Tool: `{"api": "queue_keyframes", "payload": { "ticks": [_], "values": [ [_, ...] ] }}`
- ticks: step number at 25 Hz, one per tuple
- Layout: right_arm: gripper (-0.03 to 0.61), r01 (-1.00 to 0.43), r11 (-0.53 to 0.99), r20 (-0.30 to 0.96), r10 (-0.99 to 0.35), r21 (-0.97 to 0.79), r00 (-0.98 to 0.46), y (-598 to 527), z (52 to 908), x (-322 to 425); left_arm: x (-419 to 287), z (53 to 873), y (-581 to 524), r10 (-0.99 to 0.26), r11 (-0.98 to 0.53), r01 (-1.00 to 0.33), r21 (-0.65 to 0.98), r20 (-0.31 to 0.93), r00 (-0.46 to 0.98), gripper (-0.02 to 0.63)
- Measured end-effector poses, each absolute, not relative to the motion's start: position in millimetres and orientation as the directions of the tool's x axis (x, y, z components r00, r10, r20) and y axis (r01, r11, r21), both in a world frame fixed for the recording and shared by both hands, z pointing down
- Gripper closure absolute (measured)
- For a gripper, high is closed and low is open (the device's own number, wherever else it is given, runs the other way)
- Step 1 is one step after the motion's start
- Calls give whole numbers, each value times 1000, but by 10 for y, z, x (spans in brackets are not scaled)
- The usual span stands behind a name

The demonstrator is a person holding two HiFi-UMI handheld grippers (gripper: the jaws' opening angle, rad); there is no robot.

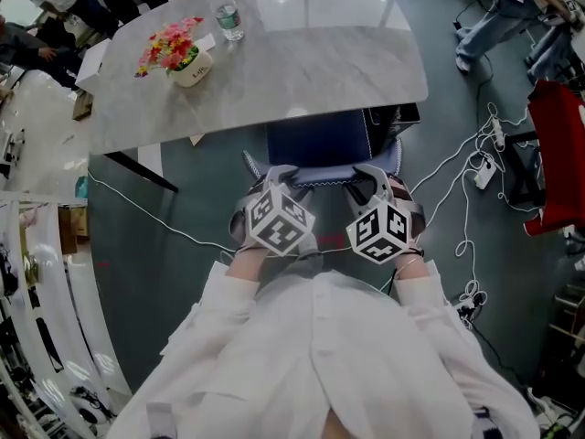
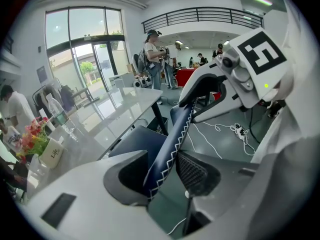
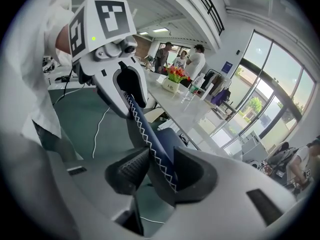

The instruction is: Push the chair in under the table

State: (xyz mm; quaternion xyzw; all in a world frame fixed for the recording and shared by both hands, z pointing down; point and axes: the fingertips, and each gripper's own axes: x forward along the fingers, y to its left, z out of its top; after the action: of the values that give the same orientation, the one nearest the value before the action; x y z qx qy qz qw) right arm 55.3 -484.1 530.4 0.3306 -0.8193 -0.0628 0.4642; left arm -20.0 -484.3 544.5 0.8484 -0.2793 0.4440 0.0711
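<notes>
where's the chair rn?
Head view, centre: the chair has its seat partly under the near edge of the table, with the left gripper and right gripper clamped on its back's top edge.

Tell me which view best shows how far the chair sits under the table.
The head view: the chair seat lies partly under the table edge. Both gripper views show mostly its backrest clamped between jaws, with the seat foreshortened.
</notes>
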Motion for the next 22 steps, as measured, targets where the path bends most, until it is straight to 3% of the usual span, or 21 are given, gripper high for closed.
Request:
{"api": "queue_keyframes", "payload": {
  "ticks": [22],
  "values": [
    [420, -534, 729, 740, -622, 428, -256, -5368, 5292, 834, 86, 5385, -5273, -365, -870, -485, -92, 781, 507, 460]
  ]
}}
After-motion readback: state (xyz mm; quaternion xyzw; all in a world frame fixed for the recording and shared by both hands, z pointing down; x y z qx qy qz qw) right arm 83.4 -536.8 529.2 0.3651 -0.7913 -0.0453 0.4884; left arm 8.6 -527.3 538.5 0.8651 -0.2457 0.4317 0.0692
